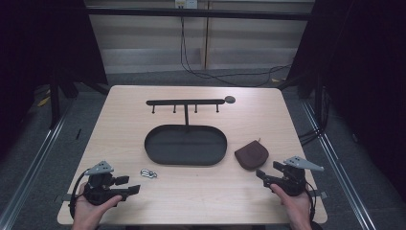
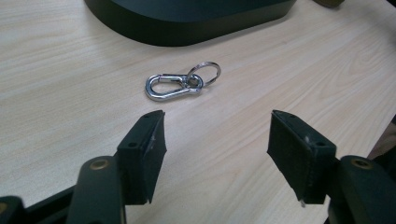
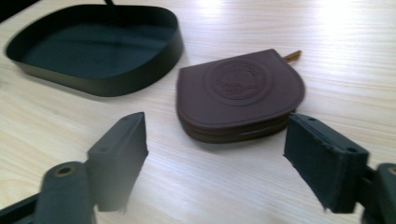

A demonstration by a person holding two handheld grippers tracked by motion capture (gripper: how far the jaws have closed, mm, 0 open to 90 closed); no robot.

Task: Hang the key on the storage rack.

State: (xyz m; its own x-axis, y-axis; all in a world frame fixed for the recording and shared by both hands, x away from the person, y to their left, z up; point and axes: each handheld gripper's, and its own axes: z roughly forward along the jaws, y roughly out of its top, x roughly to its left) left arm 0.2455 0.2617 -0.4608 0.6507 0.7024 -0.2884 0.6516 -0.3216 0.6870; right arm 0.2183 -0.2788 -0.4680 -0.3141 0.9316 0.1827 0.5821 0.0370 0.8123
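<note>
1. The high view is dim and soft; the surroundings at both sides fall to near black, while the pale table (image 1: 201, 196) is evenly lit from above.
2. In the high view the black tray (image 1: 186, 144) reads as a flat dark patch with little inner detail.
3. The left gripper view is brighter and sharp on the metal clip (image 2: 175, 85), which carries small glints; its edges soften toward the corners.
4. The right gripper view shows white glare on the wood along the top edge.
5. There the near jaws look blurred, the left one most; the brown pouch (image 3: 239, 93) casts a soft shadow at its near edge.
</note>
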